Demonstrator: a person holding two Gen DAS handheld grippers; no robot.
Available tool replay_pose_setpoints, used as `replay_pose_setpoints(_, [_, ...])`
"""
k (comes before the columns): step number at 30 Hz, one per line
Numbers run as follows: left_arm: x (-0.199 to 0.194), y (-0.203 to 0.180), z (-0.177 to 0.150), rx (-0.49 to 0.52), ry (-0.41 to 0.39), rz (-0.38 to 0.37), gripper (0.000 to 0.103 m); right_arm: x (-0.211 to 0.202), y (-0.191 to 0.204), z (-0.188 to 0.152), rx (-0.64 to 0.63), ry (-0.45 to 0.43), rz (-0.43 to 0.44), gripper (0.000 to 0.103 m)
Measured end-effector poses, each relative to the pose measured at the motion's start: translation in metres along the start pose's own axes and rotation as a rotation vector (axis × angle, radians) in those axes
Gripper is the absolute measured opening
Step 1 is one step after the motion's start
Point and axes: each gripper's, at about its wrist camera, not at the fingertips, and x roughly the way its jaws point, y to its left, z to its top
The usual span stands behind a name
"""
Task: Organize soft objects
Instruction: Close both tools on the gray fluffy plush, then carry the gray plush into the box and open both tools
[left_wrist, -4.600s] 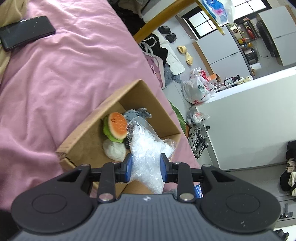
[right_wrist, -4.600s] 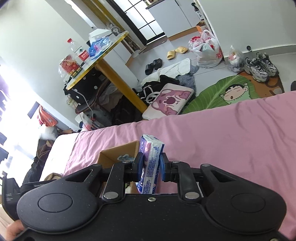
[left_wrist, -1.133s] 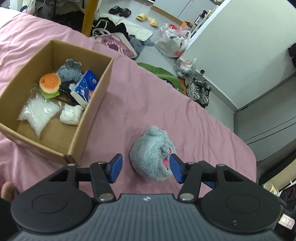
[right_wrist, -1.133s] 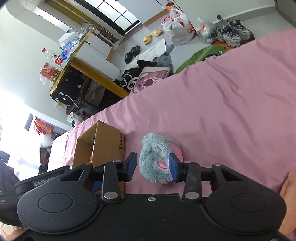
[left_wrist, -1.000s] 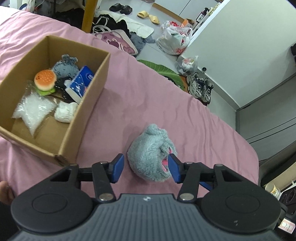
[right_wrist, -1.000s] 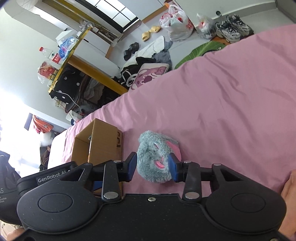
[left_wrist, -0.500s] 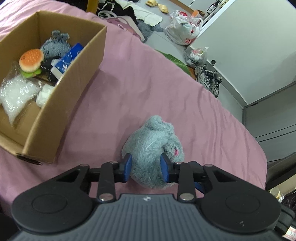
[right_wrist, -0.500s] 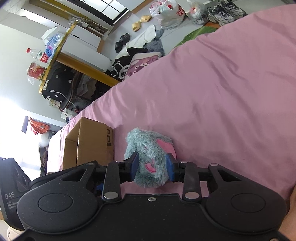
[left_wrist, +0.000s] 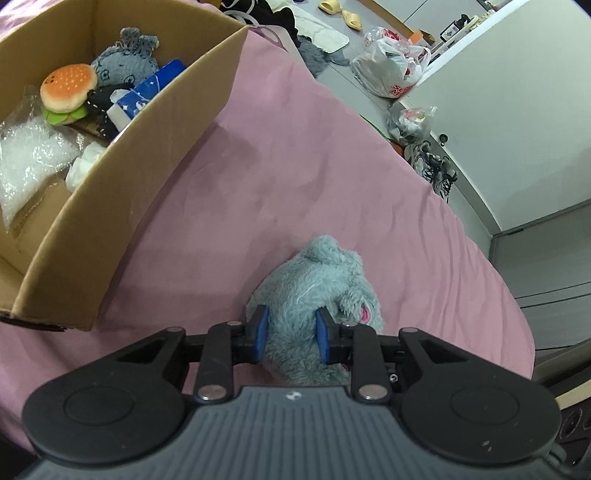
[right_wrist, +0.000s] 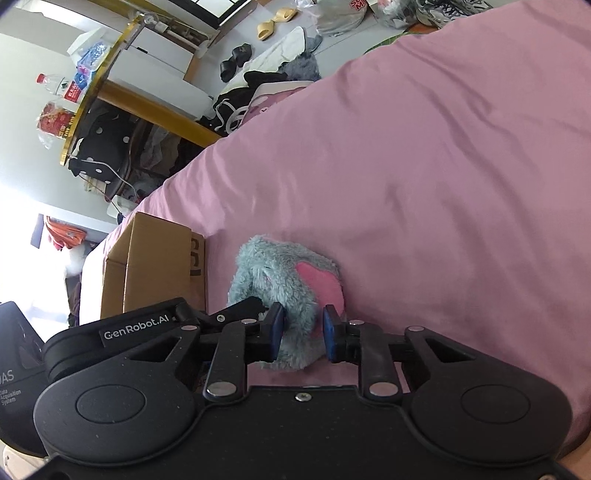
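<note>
Here both pairs of blue-padded fingers pinch the fluffy grey plush (left_wrist: 314, 284): the left gripper (left_wrist: 290, 328) squeezes its rounded body, the right gripper (right_wrist: 303, 328) its fur beside a pink patch. It lies on the smooth pink bed (left_wrist: 295, 155), near a cardboard box (left_wrist: 122, 184) holding a burger toy (left_wrist: 68, 88) and crinkly bag (left_wrist: 26, 155).

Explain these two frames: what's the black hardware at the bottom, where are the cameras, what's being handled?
No robot arm here: a person holds a two-finger gripper in each hand, each with a fisheye camera looking along its fingers. The black hardware is the gripper body. The left gripper and the right gripper both pinch one grey plush toy lying on the pink bedsheet. Beside it stands a cardboard box holding a burger toy, a tissue pack and a clear bag.
</note>
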Motion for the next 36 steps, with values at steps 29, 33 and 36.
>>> replay_pose_setpoints(29, [-0.102,0.000,-0.018,0.086,-0.046,-0.101,0.020,-0.072,0.045,-0.036,-0.060,-0.126,0.024,0.013])
replay_pose_setpoints(33, [-0.119,0.008,-0.018,0.076,-0.066,-0.122,0.020,-0.077,0.063,-0.040,-0.084,-0.145,0.022,0.013])
replay_pose_setpoints(36, [-0.132,0.014,-0.014,0.068,-0.081,-0.138,0.020,-0.080,0.077,-0.041,-0.109,-0.155,0.022,0.013])
